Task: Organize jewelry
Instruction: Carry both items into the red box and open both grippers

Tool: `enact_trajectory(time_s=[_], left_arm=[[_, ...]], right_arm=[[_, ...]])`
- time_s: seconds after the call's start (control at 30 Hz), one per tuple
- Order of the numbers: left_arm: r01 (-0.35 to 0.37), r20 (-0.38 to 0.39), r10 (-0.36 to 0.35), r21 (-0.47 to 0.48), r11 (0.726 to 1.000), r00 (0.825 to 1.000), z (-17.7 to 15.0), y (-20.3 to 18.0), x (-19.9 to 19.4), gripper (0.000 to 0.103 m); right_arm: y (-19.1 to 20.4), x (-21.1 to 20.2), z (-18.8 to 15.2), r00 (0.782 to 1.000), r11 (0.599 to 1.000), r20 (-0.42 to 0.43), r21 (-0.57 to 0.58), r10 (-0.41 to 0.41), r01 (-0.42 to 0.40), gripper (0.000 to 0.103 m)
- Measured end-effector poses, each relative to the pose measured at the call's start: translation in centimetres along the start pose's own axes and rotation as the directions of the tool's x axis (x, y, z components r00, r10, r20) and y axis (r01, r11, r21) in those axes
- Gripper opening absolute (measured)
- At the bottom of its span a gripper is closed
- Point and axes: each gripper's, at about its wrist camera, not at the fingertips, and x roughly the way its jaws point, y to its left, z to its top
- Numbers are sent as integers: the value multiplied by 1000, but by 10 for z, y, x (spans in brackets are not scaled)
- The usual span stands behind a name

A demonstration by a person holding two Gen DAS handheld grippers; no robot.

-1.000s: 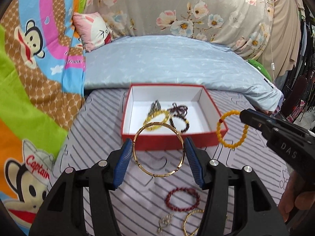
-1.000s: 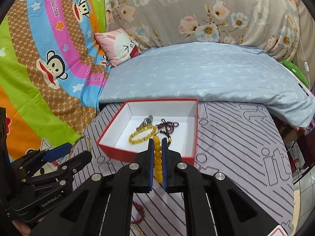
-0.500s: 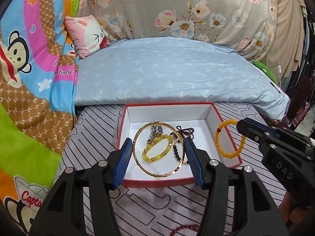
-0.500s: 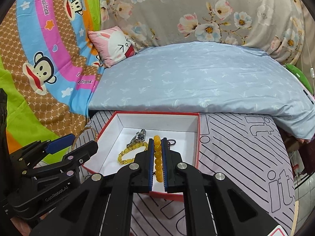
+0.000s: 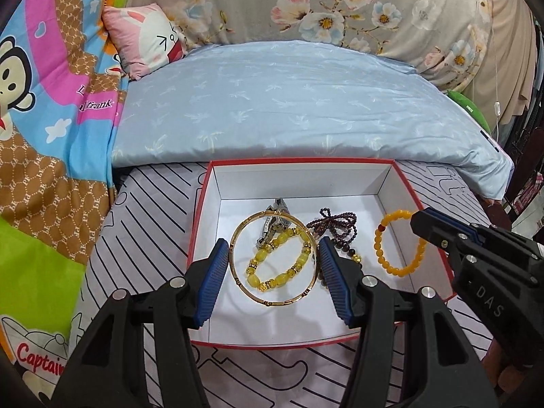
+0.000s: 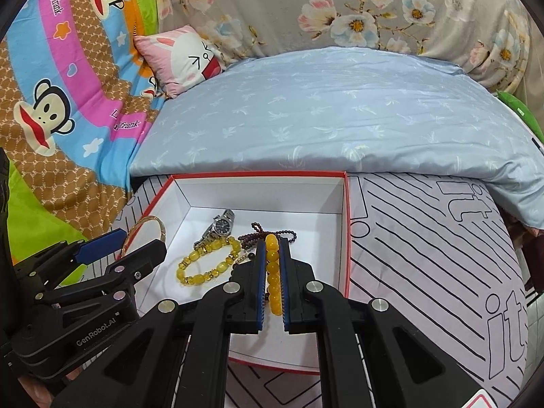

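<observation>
A red box with a white inside (image 5: 384,183) (image 6: 346,238) sits on a striped mat. In it lie a yellow crystal bracelet (image 5: 278,265) (image 6: 204,267), a silver watch (image 6: 221,226) (image 5: 273,221) and dark red beads (image 5: 336,224) (image 6: 251,238). My left gripper (image 5: 274,265) is shut on a gold bangle (image 5: 238,273) (image 6: 162,226) and holds it over the box's left half. My right gripper (image 6: 272,272) (image 5: 421,224) is shut on an orange bead bracelet (image 6: 273,272) (image 5: 387,261) over the box's right half.
A light blue pillow (image 5: 299,108) (image 6: 340,115) lies just behind the box. A cartoon monkey blanket (image 5: 44,156) covers the left side, with a small pink cushion (image 6: 183,57) at the back. The striped mat (image 6: 425,255) extends right of the box.
Both grippers have moved forward with their bracelets, from in front of the box to over its inside. The loose jewellery on the mat has dropped out of view.
</observation>
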Motion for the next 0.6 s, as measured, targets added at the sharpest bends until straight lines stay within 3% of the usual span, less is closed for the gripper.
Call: enact_trajectory(time_s=[0.53,0.6], left_arm=[[13,-40,-13,3,1000,999,-4,-4,21,53],[19,-45,-19,-9,1000,999,-4,-4,22,57]], right_arm=[[1,23,-7,999,1000,-35,-20,-10,9,7],[4,18,-8,999,998,-10,-37,-43,42,19]])
